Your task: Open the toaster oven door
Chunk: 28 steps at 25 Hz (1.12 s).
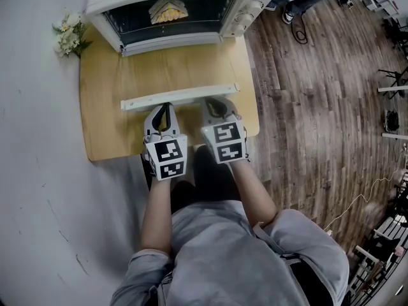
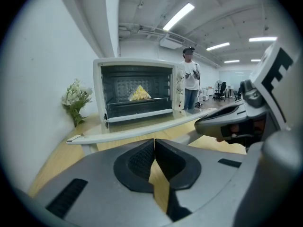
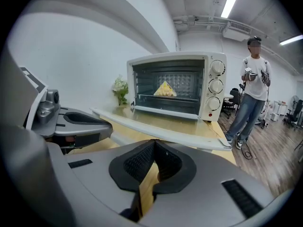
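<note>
The white toaster oven (image 1: 178, 5) stands at the far end of the wooden table (image 1: 105, 116). Its glass door lies folded down flat, with the white handle bar (image 1: 180, 97) nearest me. A yellow wedge of food (image 1: 167, 10) sits on the rack inside. My left gripper (image 1: 164, 108) hovers just in front of the handle, shut and empty. My right gripper (image 1: 217, 104) is beside it at the same bar, also shut with nothing held. In the left gripper view the pads (image 2: 142, 160) meet below the handle (image 2: 142, 131). The right gripper view has the pads (image 3: 137, 162) closed before the handle (image 3: 161, 129).
A small bunch of white flowers (image 1: 69, 36) stands at the table's far left by the grey wall. A person (image 3: 253, 93) stands on the wood floor (image 1: 319, 107) to the right of the table. Office chairs and cables lie further off.
</note>
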{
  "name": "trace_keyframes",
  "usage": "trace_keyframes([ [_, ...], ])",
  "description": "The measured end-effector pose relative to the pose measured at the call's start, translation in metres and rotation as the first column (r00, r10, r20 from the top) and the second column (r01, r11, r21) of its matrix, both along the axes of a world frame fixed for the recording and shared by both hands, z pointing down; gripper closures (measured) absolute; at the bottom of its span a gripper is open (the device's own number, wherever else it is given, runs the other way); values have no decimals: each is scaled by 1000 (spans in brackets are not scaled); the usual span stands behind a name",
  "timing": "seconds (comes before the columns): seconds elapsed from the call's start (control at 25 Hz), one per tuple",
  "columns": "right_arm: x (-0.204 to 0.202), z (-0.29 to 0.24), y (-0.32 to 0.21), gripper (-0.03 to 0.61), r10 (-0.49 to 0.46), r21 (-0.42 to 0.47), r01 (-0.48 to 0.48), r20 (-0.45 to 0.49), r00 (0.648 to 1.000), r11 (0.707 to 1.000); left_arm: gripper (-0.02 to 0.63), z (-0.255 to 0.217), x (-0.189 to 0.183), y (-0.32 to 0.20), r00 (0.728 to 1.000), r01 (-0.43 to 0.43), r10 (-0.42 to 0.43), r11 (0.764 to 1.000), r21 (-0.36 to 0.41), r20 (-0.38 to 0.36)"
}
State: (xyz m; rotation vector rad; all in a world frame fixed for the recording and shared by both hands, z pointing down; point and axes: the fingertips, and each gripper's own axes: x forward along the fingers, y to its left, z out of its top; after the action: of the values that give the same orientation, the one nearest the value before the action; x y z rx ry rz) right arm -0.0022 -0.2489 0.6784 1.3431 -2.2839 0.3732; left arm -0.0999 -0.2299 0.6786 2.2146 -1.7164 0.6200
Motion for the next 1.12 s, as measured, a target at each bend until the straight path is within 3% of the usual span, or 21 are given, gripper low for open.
trace_keyframes([
  [0.28,2,16,2,578,42,-2,-42,3,999,999,609,13,-2,0,1000,9,-9,1000,-3,-6],
  [0.48,3,37,2,578,81,-47,-79,47,996,996,609,34,0,0,1000,2,0,997,-73,26],
  [0.76,6,46,2,578,119,-136,-113,33,992,984,611,42,-1,-1,1000,15,-16,991,-130,-5],
  [1.12,5,48,6,578,131,-146,-129,5,991,981,611,44,-1,2,1000,-2,2,989,-146,0],
])
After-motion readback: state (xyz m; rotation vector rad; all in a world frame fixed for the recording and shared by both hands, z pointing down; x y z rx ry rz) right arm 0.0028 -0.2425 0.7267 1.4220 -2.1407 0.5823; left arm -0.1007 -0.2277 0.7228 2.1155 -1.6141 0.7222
